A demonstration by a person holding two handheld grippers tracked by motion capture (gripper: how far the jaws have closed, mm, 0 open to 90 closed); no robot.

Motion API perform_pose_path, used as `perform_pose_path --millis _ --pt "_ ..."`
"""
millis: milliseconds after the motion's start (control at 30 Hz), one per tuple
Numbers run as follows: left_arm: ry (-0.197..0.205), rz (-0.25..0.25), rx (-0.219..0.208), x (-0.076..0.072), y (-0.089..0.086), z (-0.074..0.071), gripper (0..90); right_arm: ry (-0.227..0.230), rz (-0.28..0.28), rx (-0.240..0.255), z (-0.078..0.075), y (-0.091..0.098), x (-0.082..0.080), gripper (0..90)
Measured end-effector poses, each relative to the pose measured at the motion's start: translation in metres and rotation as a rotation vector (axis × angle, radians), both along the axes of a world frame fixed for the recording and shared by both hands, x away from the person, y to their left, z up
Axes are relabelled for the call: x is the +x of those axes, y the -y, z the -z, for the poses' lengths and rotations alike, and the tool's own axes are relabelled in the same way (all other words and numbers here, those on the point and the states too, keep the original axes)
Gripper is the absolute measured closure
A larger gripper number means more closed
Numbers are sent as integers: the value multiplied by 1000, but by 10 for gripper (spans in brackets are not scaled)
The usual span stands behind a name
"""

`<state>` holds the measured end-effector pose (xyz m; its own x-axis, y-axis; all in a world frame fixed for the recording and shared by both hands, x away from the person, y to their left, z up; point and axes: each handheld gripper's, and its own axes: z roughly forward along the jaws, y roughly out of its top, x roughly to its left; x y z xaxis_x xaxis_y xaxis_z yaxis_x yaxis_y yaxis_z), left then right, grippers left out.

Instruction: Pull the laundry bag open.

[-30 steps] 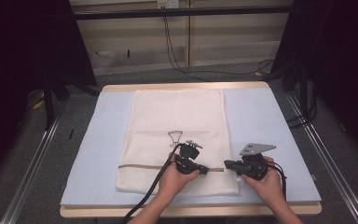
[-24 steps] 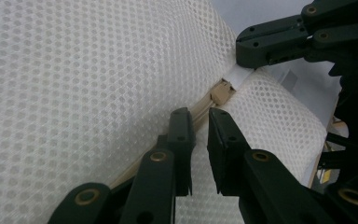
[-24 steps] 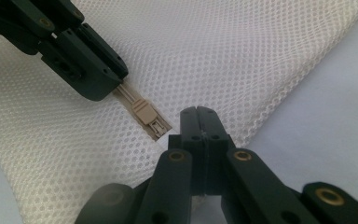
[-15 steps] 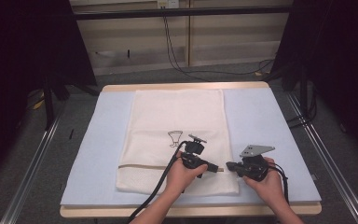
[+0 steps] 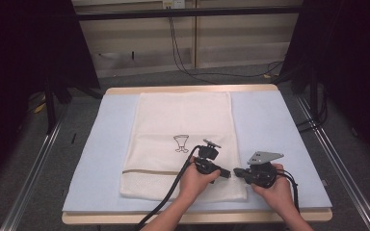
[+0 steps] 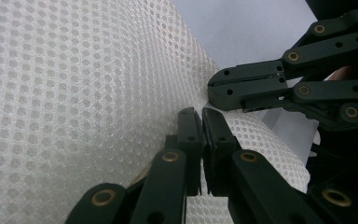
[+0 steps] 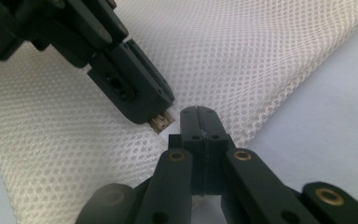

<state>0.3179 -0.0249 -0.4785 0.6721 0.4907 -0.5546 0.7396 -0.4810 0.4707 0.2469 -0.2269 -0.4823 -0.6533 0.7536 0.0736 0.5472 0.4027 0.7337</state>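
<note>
A white mesh laundry bag [image 5: 183,144] lies flat on the pale blue mat [image 5: 279,139] that covers the table, and both hands work at its near right edge. The left gripper [image 5: 225,173] and the right gripper [image 5: 238,172] meet tip to tip there, just beside each other. Seen along the right gripper [image 7: 198,112], its jaws are pressed together, with a wisp of mesh showing low between them, so it seems to pinch the bag's edge. The left gripper [image 6: 199,113] has just been closing; its jaws now stand all but together over a raised fold of the bag [image 6: 74,93], and a pale scrap at its tip [image 7: 162,122] in the right gripper view suggests that it has caught the mesh or a small tab on it, though I can't tell which. To my eye the step in hand is getting a two-sided hold on this edge, perhaps to open or lift the bag. The next move calls for both pinches to hold firm while the hands draw apart or up, gently, since thin mesh slips out easily. Compared with a second ago, the left hand has slid rightwards along the near edge, closing the gap to the right one, which has stayed put.
</note>
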Motion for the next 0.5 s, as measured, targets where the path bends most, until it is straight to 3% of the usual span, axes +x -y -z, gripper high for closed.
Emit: perform_pose_path --millis 67,133,267,333,367,433,500 --pt "-19 -28 -16 0 -1 -1 871 3 -3 -2 1 0 0 900" --pt "-10 -1 -1 2 -7 -2 872 7 -16 -10 0 0 0 900" --pt "-23 -11 3 4 -16 -4 872 9 -23 -34 -1 -1 0 900" --pt "-32 -51 -16 1 -16 -5 872 8 -24 -31 -1 -1 0 900" --pt "-23 5 7 4 -20 -6 872 9 -24 -32 -1 -1 0 900" --pt "-16 -12 12 4 -22 -7 872 10 -28 -31 -1 -1 1 900" --pt "-14 6 12 5 -25 -7 872 15 -37 -38 -1 -1 1 900"
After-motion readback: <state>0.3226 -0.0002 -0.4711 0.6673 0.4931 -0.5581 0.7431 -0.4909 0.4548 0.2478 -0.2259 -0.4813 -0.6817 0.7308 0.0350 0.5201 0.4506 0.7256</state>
